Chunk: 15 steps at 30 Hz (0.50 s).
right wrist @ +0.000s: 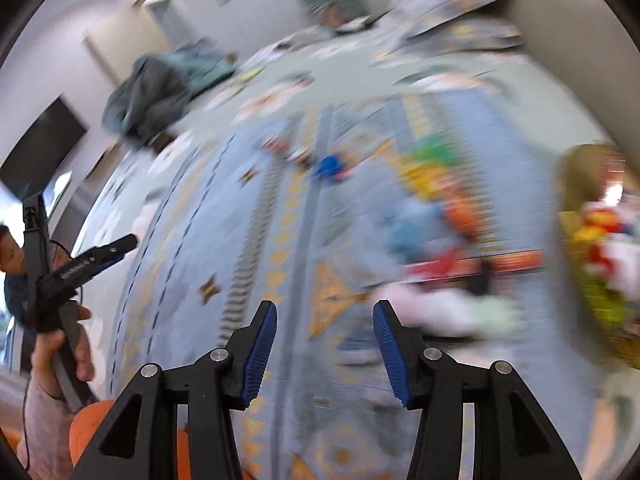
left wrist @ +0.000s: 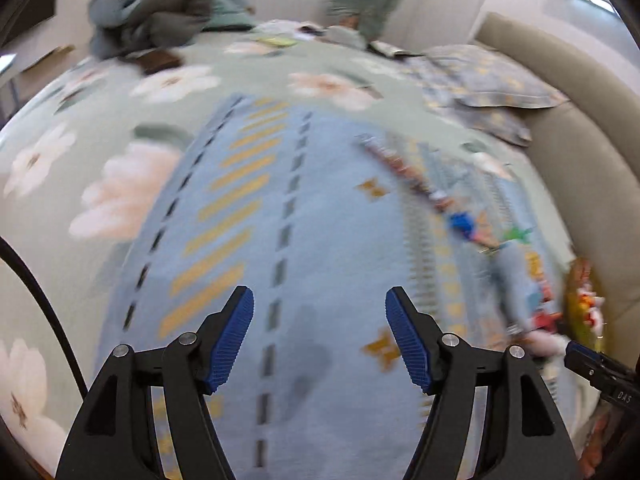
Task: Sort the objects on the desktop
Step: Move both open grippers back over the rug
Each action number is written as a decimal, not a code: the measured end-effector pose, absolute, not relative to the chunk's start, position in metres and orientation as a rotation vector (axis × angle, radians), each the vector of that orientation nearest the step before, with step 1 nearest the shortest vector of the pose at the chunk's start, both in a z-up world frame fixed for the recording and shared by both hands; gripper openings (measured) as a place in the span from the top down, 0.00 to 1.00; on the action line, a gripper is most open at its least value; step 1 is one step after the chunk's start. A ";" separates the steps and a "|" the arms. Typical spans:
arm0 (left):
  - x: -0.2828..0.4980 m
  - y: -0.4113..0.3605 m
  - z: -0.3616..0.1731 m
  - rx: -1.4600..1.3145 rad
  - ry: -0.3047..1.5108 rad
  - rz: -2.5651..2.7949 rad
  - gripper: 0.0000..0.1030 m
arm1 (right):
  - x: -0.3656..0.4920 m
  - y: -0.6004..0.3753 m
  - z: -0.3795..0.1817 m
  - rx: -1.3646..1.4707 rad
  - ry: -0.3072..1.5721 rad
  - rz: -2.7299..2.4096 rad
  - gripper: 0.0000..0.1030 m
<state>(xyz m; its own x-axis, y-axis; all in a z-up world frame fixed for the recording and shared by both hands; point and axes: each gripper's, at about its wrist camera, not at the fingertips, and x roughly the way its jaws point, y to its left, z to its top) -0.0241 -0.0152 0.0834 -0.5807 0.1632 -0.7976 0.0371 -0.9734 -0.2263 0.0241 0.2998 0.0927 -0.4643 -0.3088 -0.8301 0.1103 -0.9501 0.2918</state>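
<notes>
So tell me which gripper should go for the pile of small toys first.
Right, probably. The right gripper is open with the blurred toy pile just ahead of its fingers. The left gripper, also open, faces bare blue mat, with the toys off to its right side.

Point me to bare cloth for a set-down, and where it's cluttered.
Free: blue cloth ahead of the open left gripper, between the yellow stripes and the toy row. Crowded: the toy pile ahead of the right gripper.

A floral bed (left wrist: 60, 128) carries a blue patterned mat (left wrist: 256, 240), pillows (left wrist: 480, 84) and bundled clothes (left wrist: 148, 12).
</notes>
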 end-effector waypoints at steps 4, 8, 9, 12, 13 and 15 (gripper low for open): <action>-0.025 -0.017 0.049 -1.414 -0.244 2.762 0.35 | 0.007 0.261 0.056 1.522 -0.169 -2.436 0.52; -0.027 -0.018 0.026 -1.399 -0.254 2.782 0.35 | 0.000 0.238 0.039 1.481 -0.063 -2.465 0.52; -0.029 -0.018 0.022 -1.403 -0.280 2.772 0.35 | -0.001 0.234 0.036 1.462 -0.029 -2.477 0.52; -0.025 -0.018 0.012 -1.369 -0.302 2.795 0.35 | -0.004 0.229 0.031 1.426 0.017 -2.497 0.52; -0.024 -0.016 0.011 -1.352 -0.287 2.810 0.35 | -0.006 0.229 0.026 1.425 0.034 -2.512 0.52; -0.024 -0.014 0.009 -1.346 -0.260 2.819 0.32 | -0.010 0.228 0.016 1.437 0.039 -2.523 0.52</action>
